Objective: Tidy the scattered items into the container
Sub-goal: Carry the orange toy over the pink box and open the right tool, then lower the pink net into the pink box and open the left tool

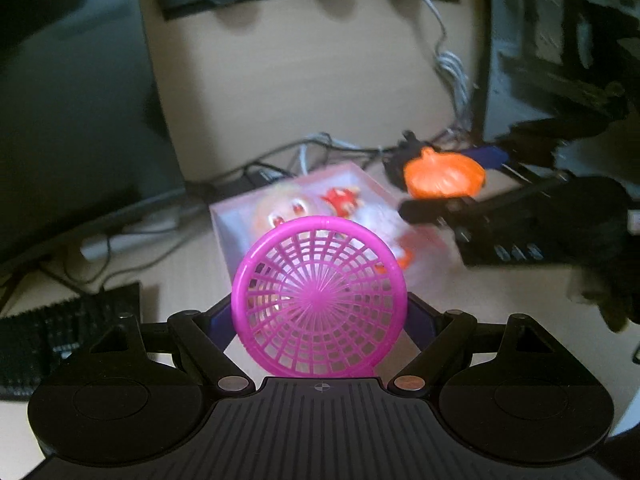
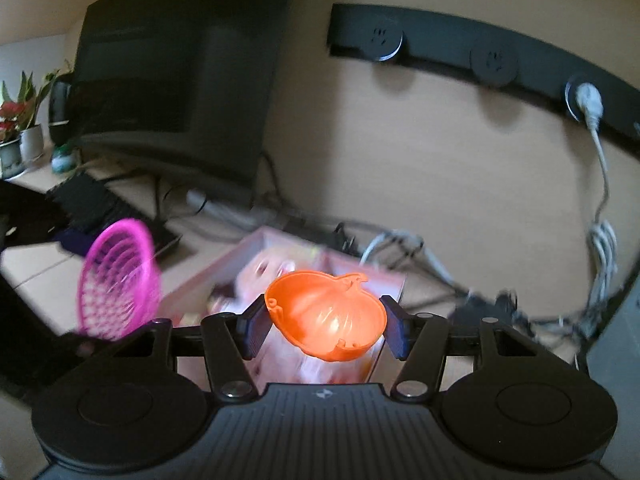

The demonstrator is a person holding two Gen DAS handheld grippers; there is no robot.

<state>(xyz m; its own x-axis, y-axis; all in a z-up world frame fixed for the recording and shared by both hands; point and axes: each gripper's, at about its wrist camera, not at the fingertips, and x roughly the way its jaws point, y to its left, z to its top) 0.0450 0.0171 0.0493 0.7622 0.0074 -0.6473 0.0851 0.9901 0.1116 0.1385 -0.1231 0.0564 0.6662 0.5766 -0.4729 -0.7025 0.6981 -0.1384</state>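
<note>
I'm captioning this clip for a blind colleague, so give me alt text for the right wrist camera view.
The right gripper holds an orange pumpkin-shaped bowl between its blue pads, above a pink box on a beige desk. At left, a pink mesh basket is held up; behind stand a dark monitor and a wall power strip.

Two handheld items are showing: one round magenta plastic mesh basket [image 1: 320, 296] at lower centre, one orange pumpkin-shaped plastic shell [image 2: 326, 316]. One pink printed rectangular box [image 1: 356, 176] is lying mid-frame. Three round sockets are sitting on one black wall strip [image 2: 440, 48].
</note>
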